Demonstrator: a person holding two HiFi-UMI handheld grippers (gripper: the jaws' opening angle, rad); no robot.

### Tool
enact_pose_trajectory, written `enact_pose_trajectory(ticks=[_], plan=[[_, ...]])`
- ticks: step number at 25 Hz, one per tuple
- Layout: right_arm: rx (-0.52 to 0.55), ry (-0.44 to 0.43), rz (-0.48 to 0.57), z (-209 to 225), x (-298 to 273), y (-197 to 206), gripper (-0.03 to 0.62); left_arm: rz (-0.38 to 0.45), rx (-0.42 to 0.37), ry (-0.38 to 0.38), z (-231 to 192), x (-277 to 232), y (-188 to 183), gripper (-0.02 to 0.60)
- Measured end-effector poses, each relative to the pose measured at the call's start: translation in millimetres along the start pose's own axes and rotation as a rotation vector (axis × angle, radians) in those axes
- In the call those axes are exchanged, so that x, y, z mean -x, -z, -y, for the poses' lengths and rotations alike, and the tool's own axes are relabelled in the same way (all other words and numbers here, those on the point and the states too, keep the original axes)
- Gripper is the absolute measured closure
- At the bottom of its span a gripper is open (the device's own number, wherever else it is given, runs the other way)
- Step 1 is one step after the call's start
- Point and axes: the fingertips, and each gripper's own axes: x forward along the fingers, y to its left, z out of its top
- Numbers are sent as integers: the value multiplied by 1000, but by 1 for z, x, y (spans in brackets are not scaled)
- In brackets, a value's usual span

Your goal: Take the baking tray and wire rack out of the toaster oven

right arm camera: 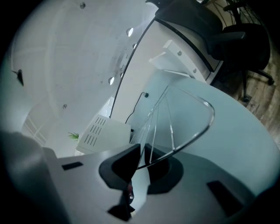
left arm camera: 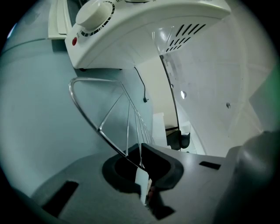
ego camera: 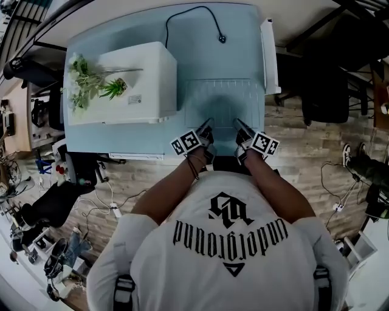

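The wire rack [ego camera: 222, 100] lies flat on the pale blue table [ego camera: 243, 36], to the right of the white toaster oven [ego camera: 130, 79]. Both grippers are at its near edge. In the left gripper view my left gripper [left arm camera: 142, 168] is shut on the rack's rim wire [left arm camera: 127, 113], and the oven [left arm camera: 144, 30] with its dial looms above. My right gripper [right arm camera: 142, 159] has the rack's wire [right arm camera: 183, 118] between its jaws, with a slim gap showing beside it. In the head view the left gripper [ego camera: 208, 123] and the right gripper [ego camera: 237, 123] lie side by side.
A green plant [ego camera: 91, 82] rests on top of the oven. A black power cord [ego camera: 194, 15] trails across the far side of the table. A white flat object [ego camera: 270, 54] stands along the table's right edge. A dark chair [ego camera: 328, 85] is off to the right.
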Motion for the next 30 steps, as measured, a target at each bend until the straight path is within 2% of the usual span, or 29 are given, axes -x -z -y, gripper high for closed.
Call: enact_pose_trajectory(ticks=[17, 23, 27, 30], plan=[[-28, -6, -81, 26, -8, 13, 545, -65, -87, -28, -20, -8, 9, 558], [-14, -36, -116, 24, -9, 18, 537, -96, -105, -3, -22, -7, 11, 546], [-20, -79, -151, 20, -9, 21, 472, -113, -110, 21, -23, -5, 14, 512], [2, -81, -184, 20, -10, 27, 433, -144, -125, 43, -22, -4, 18, 442]])
